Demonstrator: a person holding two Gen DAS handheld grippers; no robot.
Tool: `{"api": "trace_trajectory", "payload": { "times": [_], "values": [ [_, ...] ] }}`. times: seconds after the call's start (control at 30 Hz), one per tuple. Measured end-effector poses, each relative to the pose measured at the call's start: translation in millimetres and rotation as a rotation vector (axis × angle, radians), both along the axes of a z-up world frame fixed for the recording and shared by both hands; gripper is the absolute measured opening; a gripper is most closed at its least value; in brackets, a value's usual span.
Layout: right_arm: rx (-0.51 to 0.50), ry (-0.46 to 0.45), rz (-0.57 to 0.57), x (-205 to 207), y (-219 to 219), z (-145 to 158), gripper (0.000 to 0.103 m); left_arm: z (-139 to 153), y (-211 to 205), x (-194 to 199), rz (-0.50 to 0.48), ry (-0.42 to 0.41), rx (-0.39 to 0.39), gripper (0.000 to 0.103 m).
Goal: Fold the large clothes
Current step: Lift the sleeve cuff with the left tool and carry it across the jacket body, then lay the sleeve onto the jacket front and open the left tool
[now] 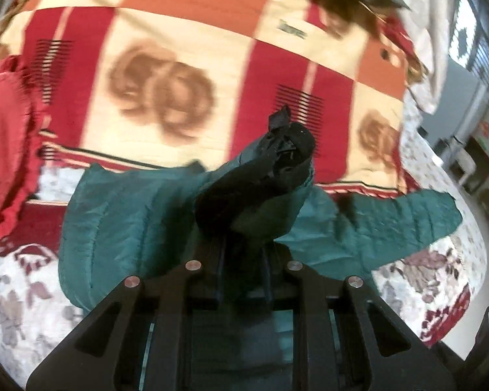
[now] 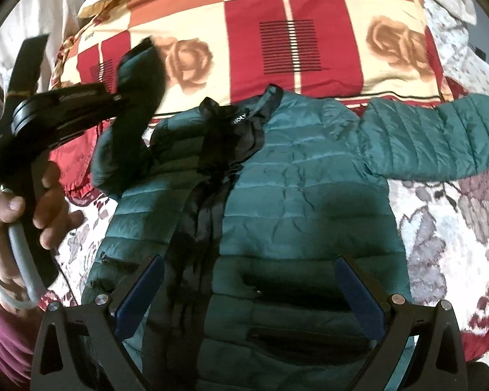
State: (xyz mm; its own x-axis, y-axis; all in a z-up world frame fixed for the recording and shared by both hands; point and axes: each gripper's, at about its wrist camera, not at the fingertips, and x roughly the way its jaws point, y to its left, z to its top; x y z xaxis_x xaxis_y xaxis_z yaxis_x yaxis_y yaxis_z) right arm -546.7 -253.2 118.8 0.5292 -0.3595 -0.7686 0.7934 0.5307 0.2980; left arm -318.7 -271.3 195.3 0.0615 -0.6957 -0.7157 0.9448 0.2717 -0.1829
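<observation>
A bed (image 2: 446,215) with a grey-and-maroon flowered cover carried everything. Across its far edge lay a quilt (image 2: 329,49) of red, cream and orange squares printed with roses. A teal puffer jacket (image 2: 293,195) lay flat on its back in the middle of the bed, collar (image 2: 270,97) toward the quilt, its front open along a black lining. One sleeve (image 2: 440,133) stretched out flat toward the bed's right edge. The other sleeve (image 2: 137,104) was lifted clear of the bed at the left side, its black cuff end pinched in the left tongs (image 1: 285,150), which were closed tight on it. A hand (image 2: 26,215) gripped that tool's handle. The right tongs (image 2: 251,290) stood wide open over the jacket's lower front, holding nothing.
</observation>
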Motion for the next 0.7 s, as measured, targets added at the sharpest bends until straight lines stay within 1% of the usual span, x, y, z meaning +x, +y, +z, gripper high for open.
{"api": "trace_trajectory", "payload": {
  "times": [0.1,0.2,0.37,0.5,0.57,0.6,0.7],
  "values": [
    [-0.003,0.001,-0.008,-6.1,-2.6,-0.9,0.103,-12.7,-19.0,-22.9,-0.043,0.012,0.026,0.017],
    [0.003,-0.001,-0.013,-10.0,-5.1,-3.5,0.103,-31.3,-30.7,-38.3,-0.060,-0.001,0.059,0.017],
    [0.014,0.009,-0.007,-11.2,-5.8,-6.9,0.103,-65.7,-41.6,-44.7,-0.075,0.005,0.117,0.017],
    [-0.004,0.010,0.000,-11.8,-3.9,-7.1,0.103,-88.2,-48.1,-45.7,-0.079,0.016,0.157,0.017],
    [-0.008,0.005,0.000,-12.5,-3.8,-7.3,0.103,-96.2,-51.1,-44.0,-0.089,0.051,0.166,0.017],
    [-0.007,0.002,-0.002,-13.3,-4.0,-7.6,0.103,-99.3,-52.4,-43.1,-0.091,0.063,0.172,0.019],
    [-0.001,-0.002,-0.010,-16.0,-5.1,-8.3,0.103,-109.7,-57.8,-42.4,-0.097,0.108,0.202,0.019]
  ]
}}
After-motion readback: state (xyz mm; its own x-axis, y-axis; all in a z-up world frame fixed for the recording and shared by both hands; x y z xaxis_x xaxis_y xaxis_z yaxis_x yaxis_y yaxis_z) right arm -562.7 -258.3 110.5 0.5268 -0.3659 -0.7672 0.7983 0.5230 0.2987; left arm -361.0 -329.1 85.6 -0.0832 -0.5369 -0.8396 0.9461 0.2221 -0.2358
